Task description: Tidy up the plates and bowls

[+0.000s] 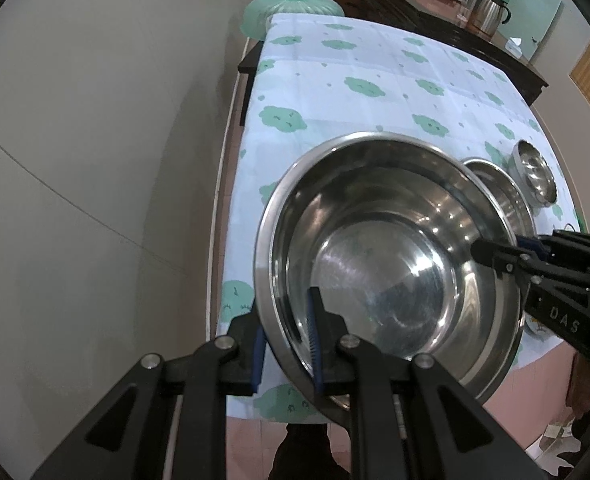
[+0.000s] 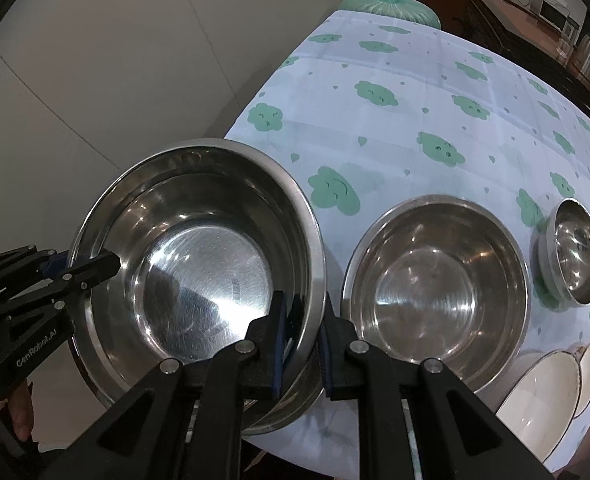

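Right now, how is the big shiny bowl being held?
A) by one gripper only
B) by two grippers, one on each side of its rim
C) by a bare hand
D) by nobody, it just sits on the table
B: the left gripper pinches the rim of the big steel bowl on one side and the right gripper pinches the opposite side.

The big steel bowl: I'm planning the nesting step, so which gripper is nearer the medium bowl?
Right. The right gripper clamps the big bowl's rim beside the medium bowl; the left gripper holds the far rim.
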